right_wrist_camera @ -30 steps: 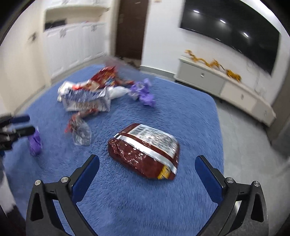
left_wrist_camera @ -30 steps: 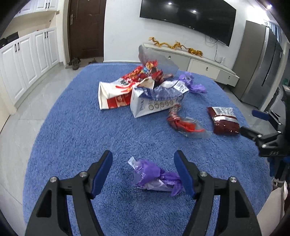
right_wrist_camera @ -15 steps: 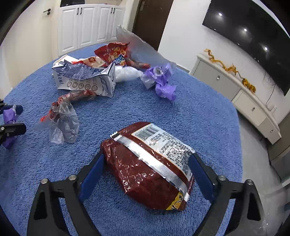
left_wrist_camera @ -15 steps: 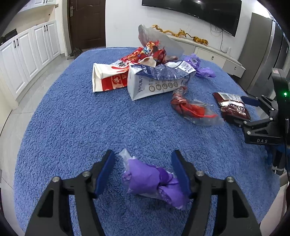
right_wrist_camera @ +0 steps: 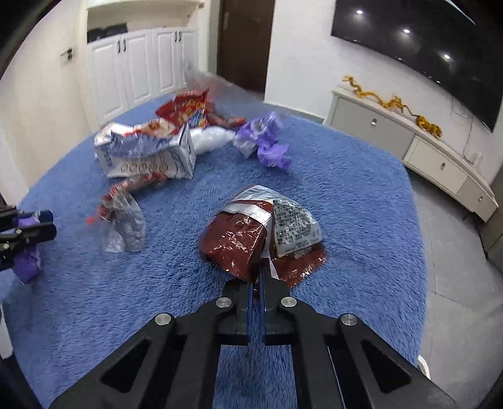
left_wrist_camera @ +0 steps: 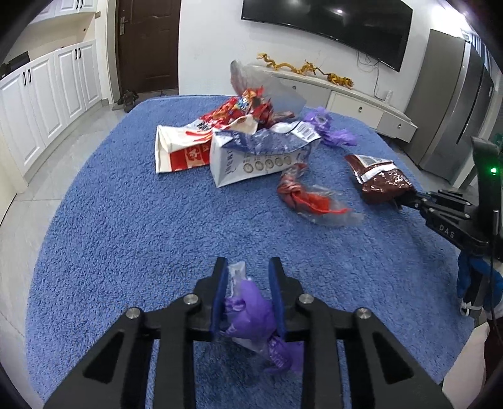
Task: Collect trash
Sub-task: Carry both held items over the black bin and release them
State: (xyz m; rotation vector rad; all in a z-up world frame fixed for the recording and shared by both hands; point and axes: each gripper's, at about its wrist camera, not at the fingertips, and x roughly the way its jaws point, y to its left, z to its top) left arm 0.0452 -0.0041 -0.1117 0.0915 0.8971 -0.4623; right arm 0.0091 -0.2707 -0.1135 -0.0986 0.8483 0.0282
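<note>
Your left gripper [left_wrist_camera: 246, 294] is closing on the purple wrapper [left_wrist_camera: 251, 311] at 6 o'clock; right gripper [right_wrist_camera: 257, 277] pinches the brown packet [right_wrist_camera: 251, 239]. Both are light, crinkly and slippery; grip bunched folds.

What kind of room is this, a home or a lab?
Most likely a home living room: a wall-mounted television over a low cabinet, white cupboards, and a blue carpet strewn with wrappers.

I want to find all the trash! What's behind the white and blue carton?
Behind the white and blue carton lie a red-and-white bag and red snack wrappers. Anything lower down behind it is hidden.
</note>
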